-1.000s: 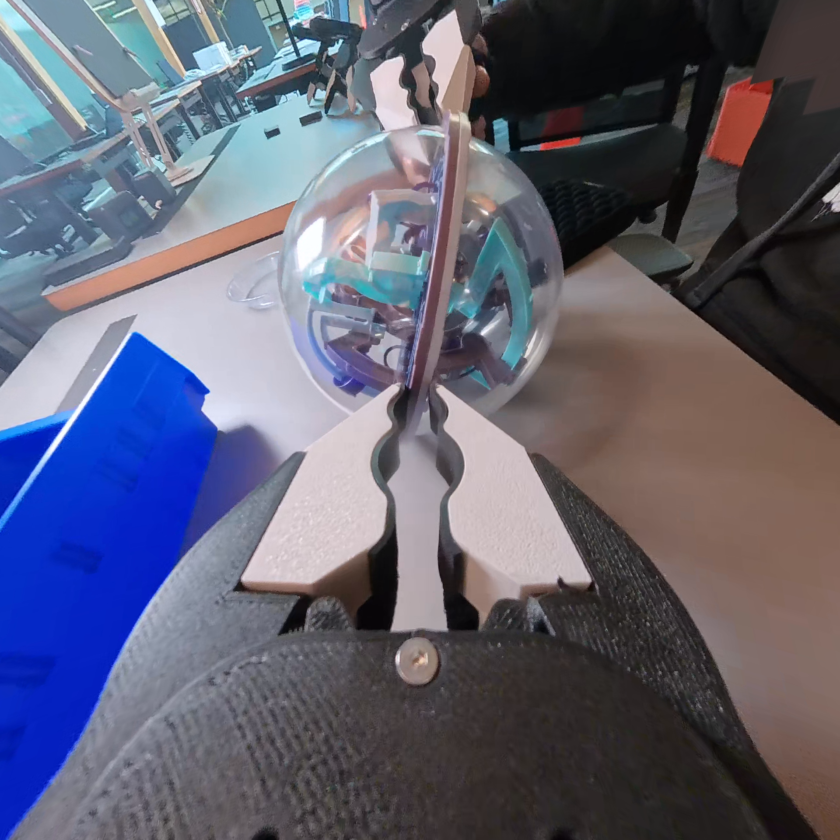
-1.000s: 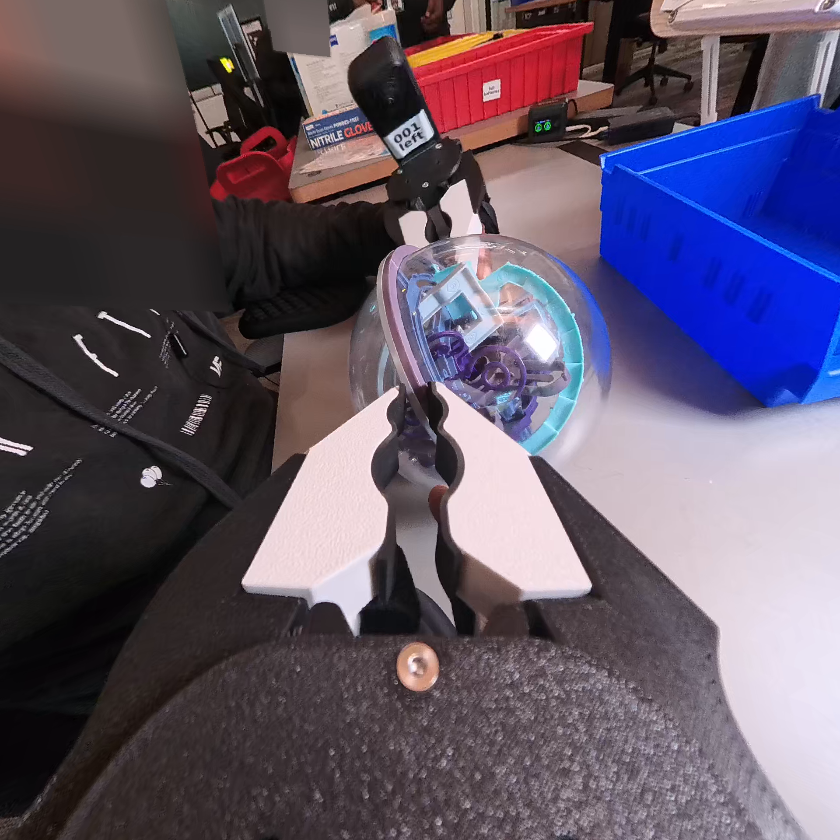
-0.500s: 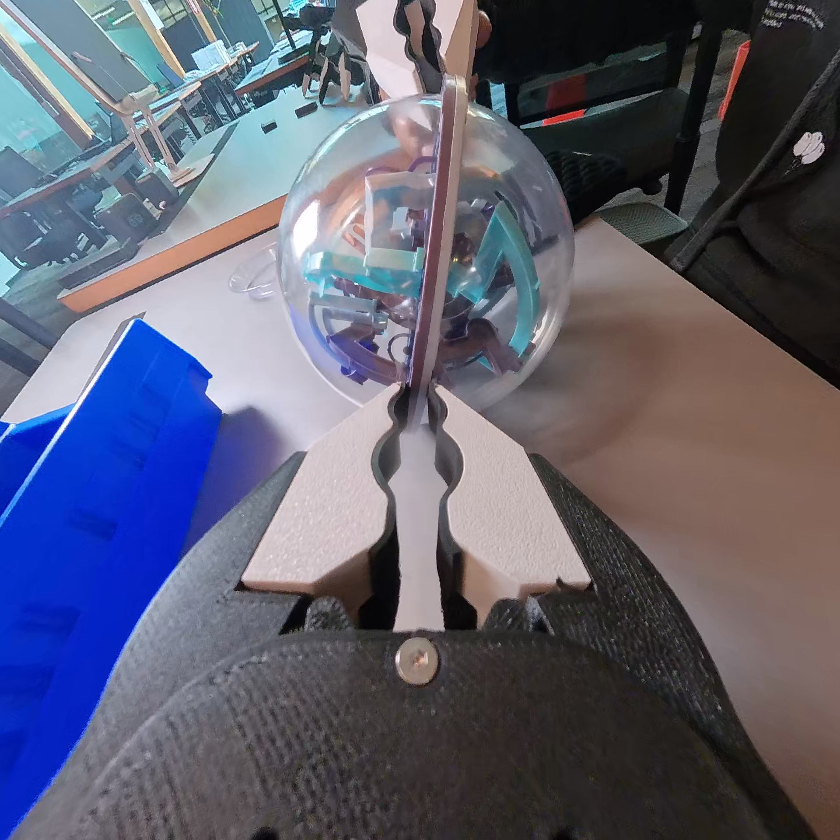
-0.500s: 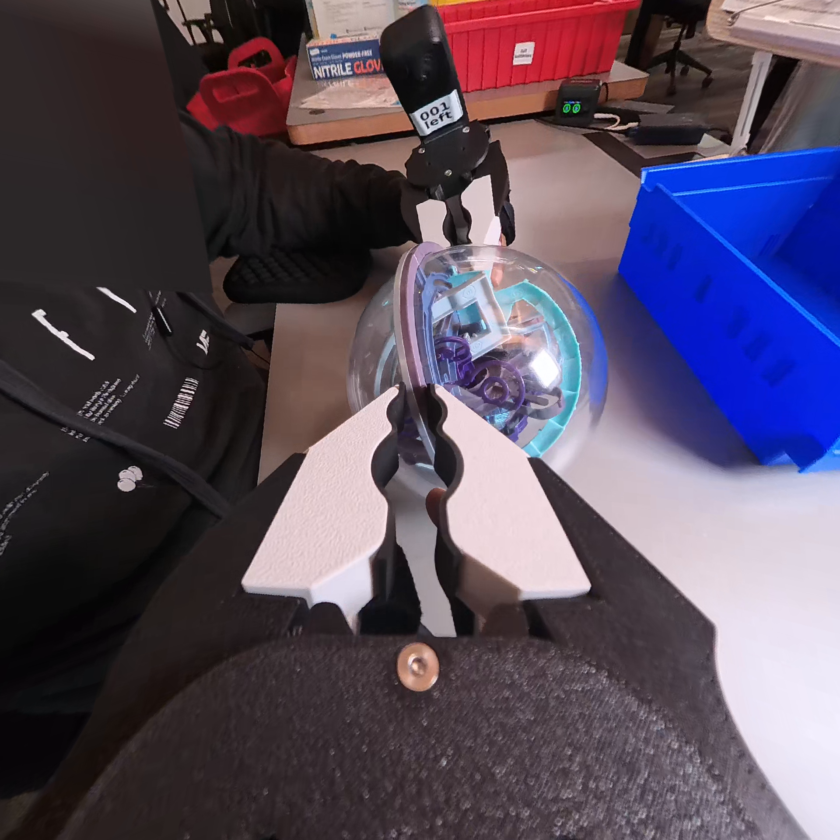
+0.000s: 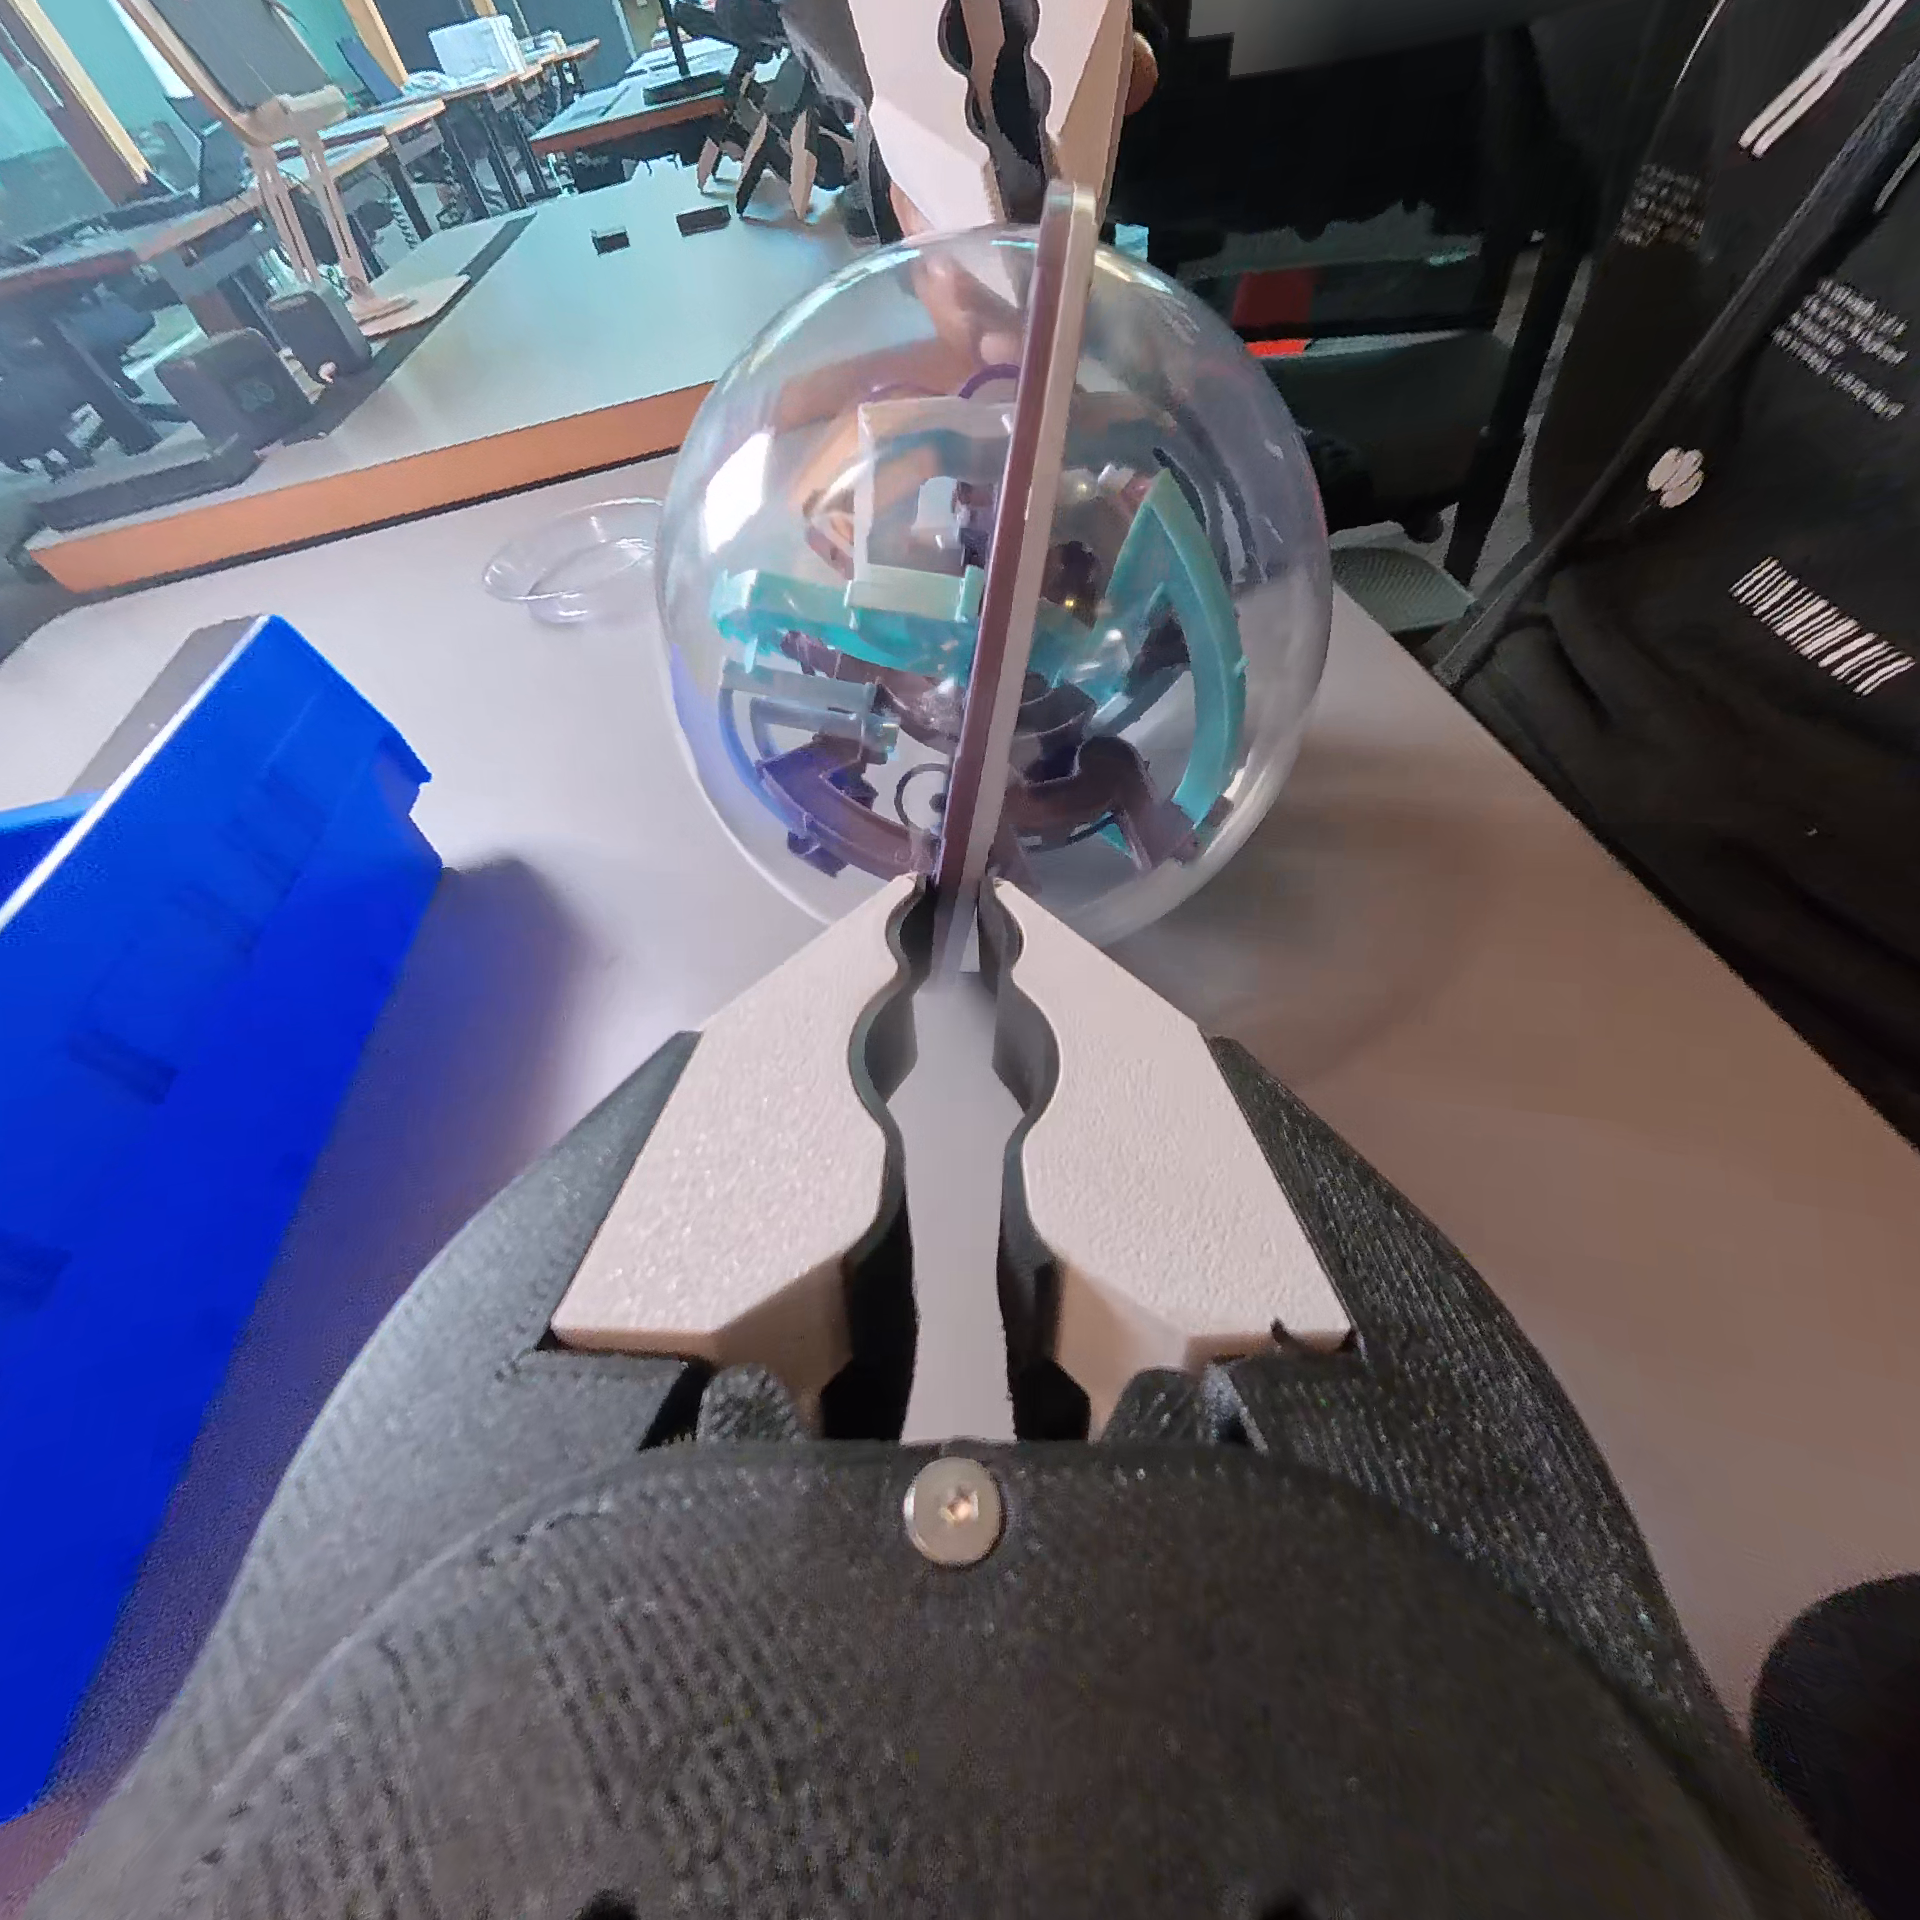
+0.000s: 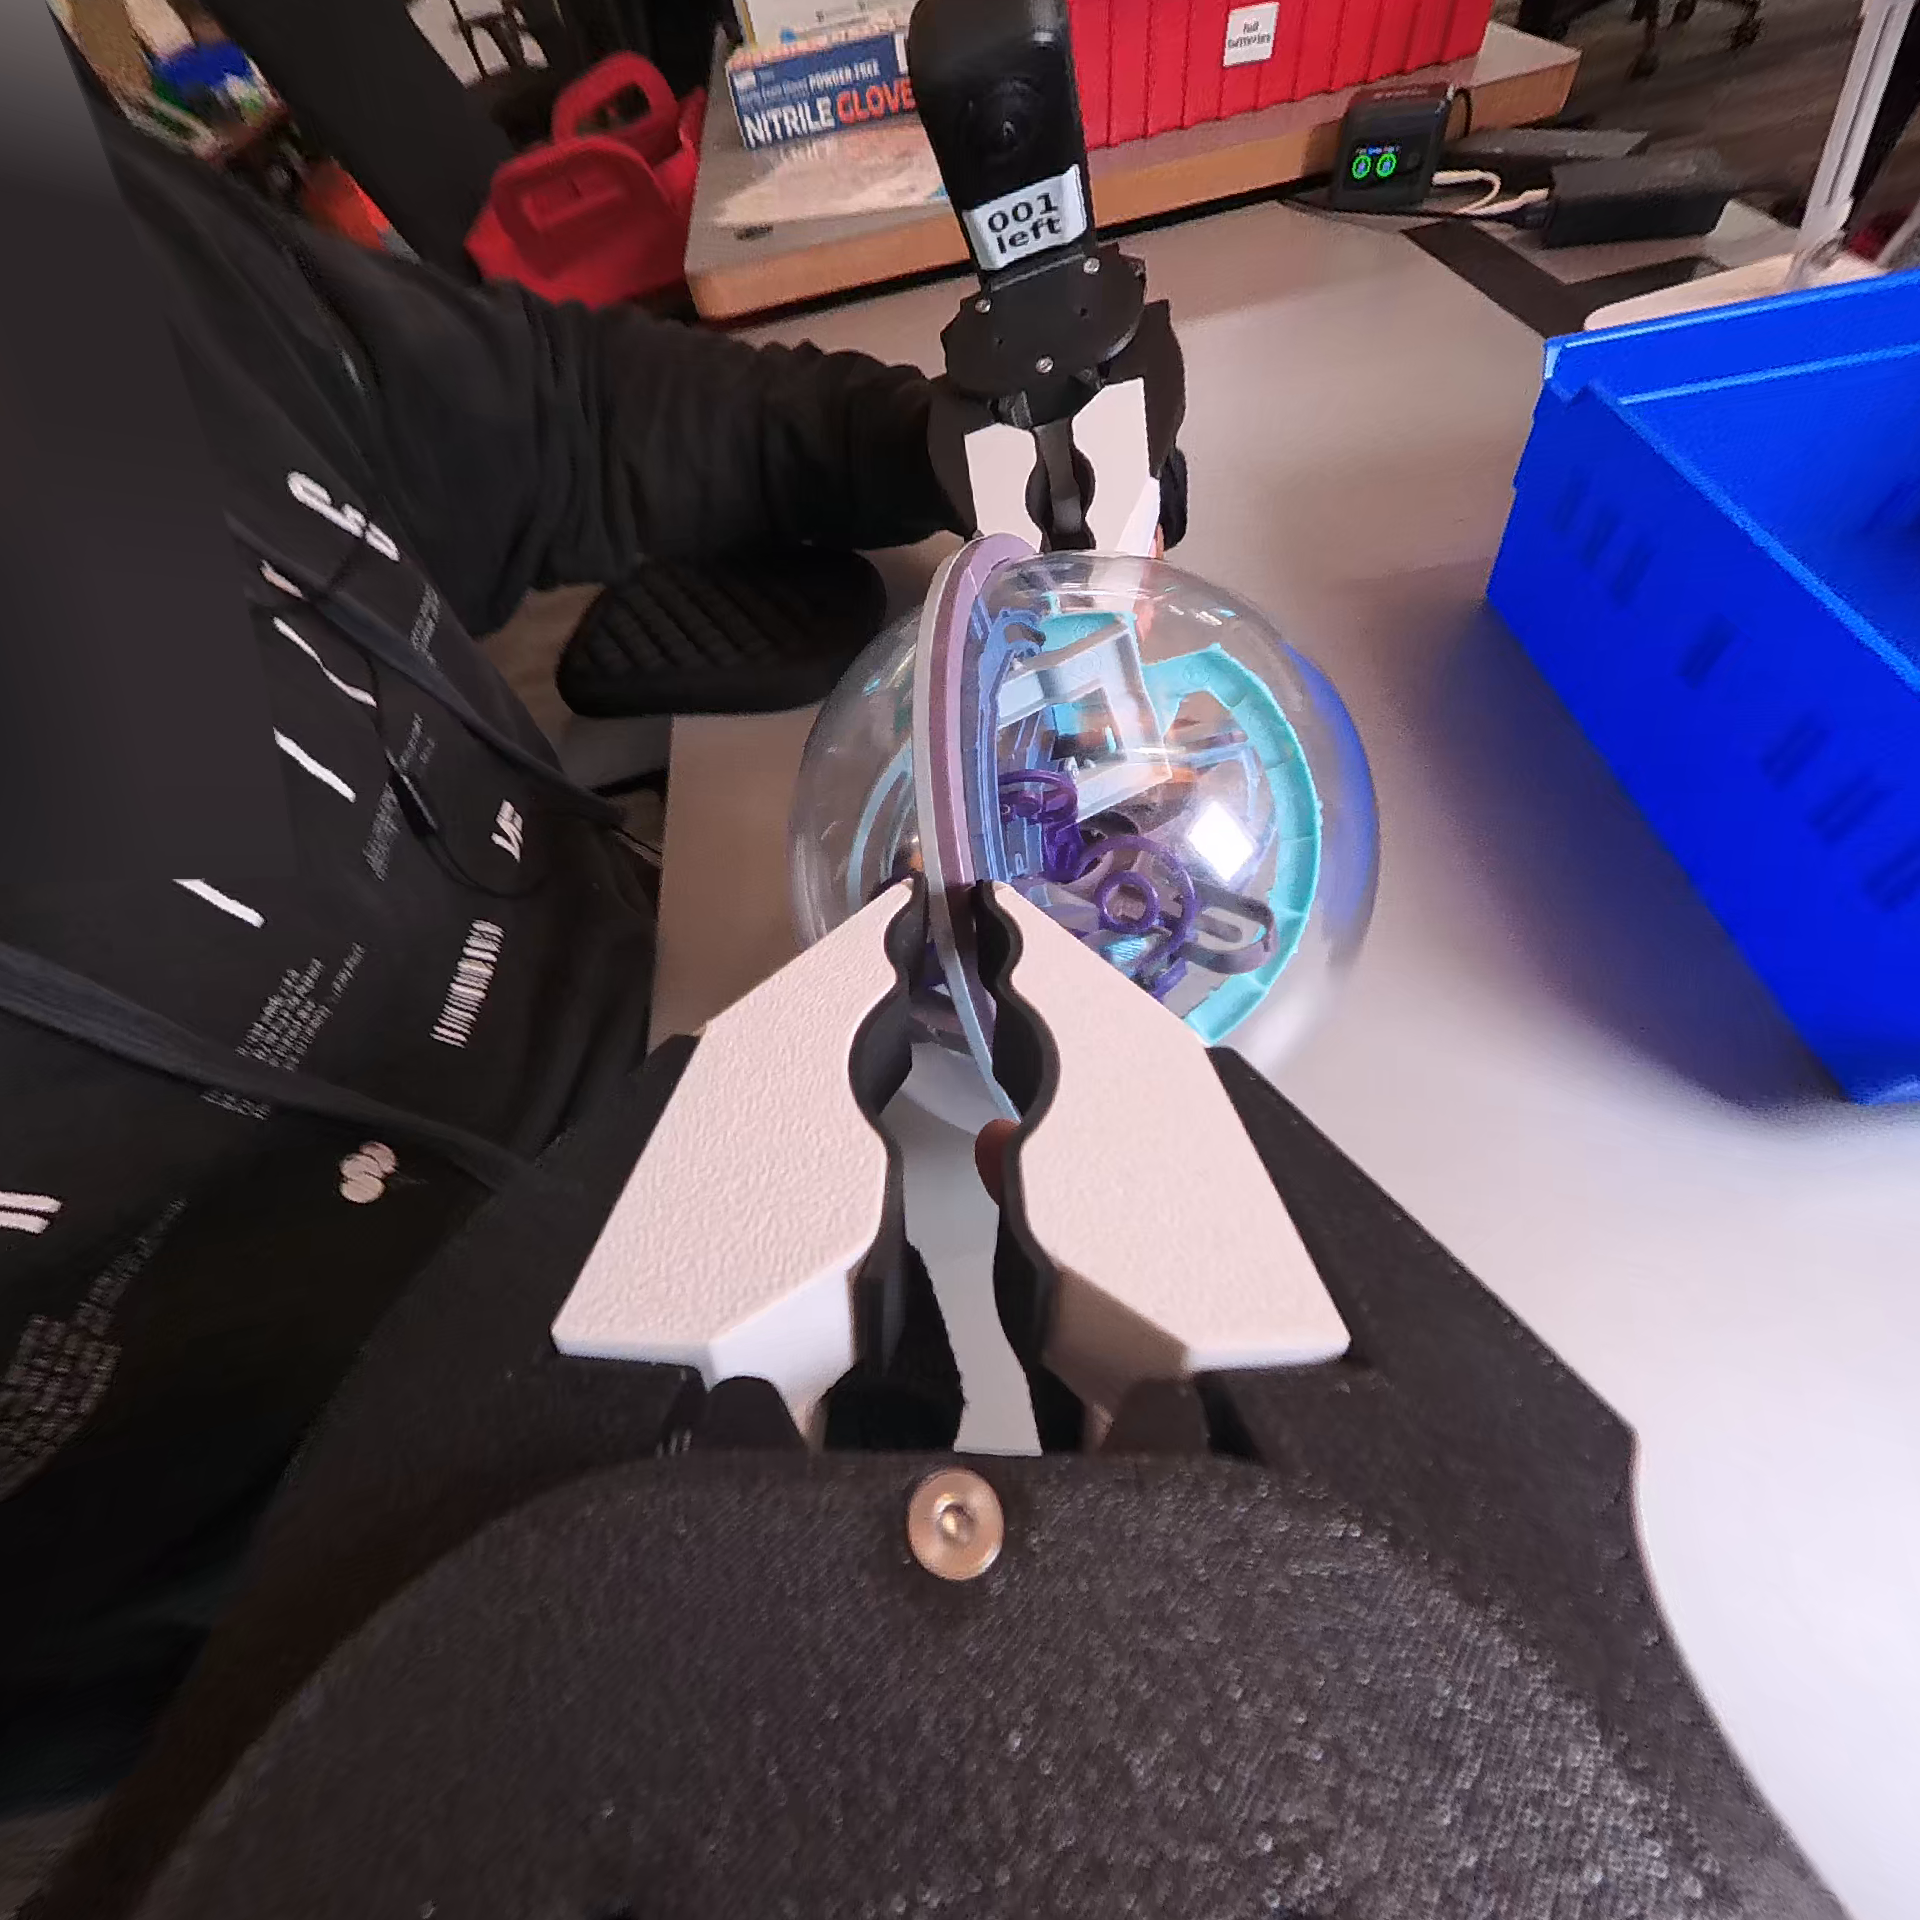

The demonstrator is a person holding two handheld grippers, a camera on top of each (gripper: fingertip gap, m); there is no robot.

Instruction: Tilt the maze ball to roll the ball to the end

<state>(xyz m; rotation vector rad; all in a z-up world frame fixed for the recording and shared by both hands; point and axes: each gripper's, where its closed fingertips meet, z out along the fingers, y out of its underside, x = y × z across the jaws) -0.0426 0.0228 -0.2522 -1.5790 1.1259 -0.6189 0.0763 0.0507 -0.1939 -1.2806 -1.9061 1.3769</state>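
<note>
Between both hand-held grippers (image 5: 951,914) (image 6: 948,904), maze ball (image 5: 997,582) clamped

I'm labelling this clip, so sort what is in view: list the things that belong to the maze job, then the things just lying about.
In the job:
- maze ball, clear sphere
- its purple rim
- left gripper, shut on the rim
- right gripper, shut on the rim opposite

Lying about:
- blue bin
- clear plastic dish
- red bin
- glove box
- table
</note>
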